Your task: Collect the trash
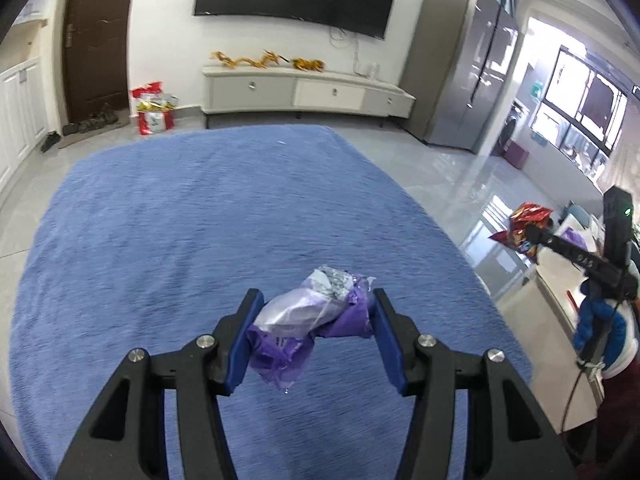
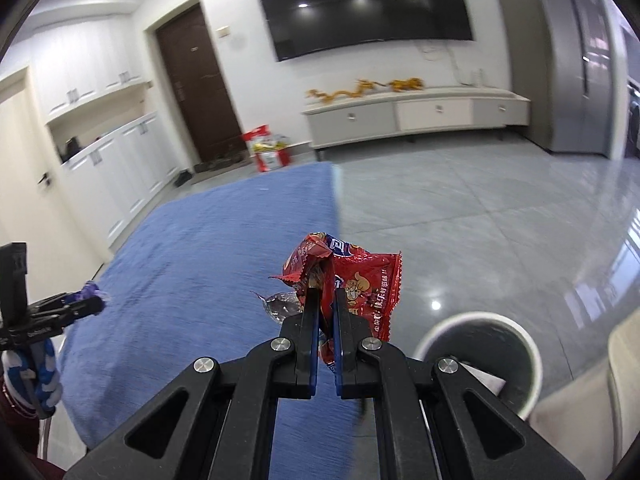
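A crumpled purple and silver wrapper [image 1: 316,316] is gripped between the blue pads of the left tool [image 1: 318,334] and is held above the blue-covered worktop [image 1: 200,220], over its near edge. A red snack packet [image 2: 352,284] is pinched in the nearly closed right tool [image 2: 326,322], raised beyond the right edge of the worktop. A white-rimmed bin [image 2: 524,344] is seen on the grey tiled floor [image 2: 460,208], just beside the worktop's near right corner, with paper inside.
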The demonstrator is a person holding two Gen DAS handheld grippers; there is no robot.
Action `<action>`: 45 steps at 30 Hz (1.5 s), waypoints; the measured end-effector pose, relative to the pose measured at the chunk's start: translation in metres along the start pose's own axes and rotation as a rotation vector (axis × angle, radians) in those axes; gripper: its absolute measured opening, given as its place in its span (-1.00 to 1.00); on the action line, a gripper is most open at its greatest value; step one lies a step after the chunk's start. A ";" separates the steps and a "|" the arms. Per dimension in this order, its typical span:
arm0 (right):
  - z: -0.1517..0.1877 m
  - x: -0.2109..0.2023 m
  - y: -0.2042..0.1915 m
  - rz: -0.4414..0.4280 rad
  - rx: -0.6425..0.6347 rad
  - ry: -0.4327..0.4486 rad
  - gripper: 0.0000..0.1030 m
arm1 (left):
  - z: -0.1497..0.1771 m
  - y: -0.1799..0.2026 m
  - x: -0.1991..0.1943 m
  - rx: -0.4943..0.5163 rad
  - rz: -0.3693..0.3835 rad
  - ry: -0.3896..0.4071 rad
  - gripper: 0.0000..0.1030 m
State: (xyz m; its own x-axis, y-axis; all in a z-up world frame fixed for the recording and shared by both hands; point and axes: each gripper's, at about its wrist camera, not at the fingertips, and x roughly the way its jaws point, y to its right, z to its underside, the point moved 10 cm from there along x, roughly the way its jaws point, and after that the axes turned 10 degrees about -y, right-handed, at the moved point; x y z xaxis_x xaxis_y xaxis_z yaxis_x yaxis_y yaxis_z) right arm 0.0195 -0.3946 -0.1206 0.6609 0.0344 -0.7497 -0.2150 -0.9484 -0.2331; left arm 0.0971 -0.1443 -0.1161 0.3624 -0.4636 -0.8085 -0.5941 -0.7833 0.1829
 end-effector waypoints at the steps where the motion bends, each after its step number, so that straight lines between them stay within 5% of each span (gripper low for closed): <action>1: 0.003 0.002 0.012 0.007 0.018 -0.001 -0.88 | -0.004 0.011 0.006 0.012 0.009 -0.011 0.01; 13: 0.054 0.048 0.132 0.017 0.272 -0.045 -0.86 | -0.056 0.179 0.099 0.242 0.112 -0.137 0.01; 20: 0.078 0.076 0.185 0.035 0.372 -0.094 -0.81 | -0.071 0.255 0.173 0.282 0.169 -0.248 0.01; 31: 0.098 0.123 0.220 0.067 0.429 -0.177 -0.79 | -0.083 0.312 0.252 0.226 0.253 -0.357 0.05; 34: 0.104 0.124 0.225 0.085 0.441 -0.185 -0.42 | -0.084 0.320 0.261 0.200 0.292 -0.378 0.12; 36: 0.107 0.123 0.230 0.095 0.455 -0.182 -0.28 | -0.084 0.318 0.260 0.179 0.316 -0.386 0.21; 45: 0.115 0.098 0.225 0.122 0.470 -0.171 -0.23 | -0.084 0.305 0.229 0.169 0.346 -0.351 0.29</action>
State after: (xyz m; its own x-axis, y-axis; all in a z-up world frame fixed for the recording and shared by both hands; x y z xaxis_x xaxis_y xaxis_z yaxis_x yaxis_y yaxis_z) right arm -0.0469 -0.5686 -0.3177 0.4927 0.0208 -0.8699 -0.6089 -0.7060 -0.3618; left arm 0.0587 -0.5244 -0.1987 -0.1210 -0.4940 -0.8610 -0.7548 -0.5176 0.4030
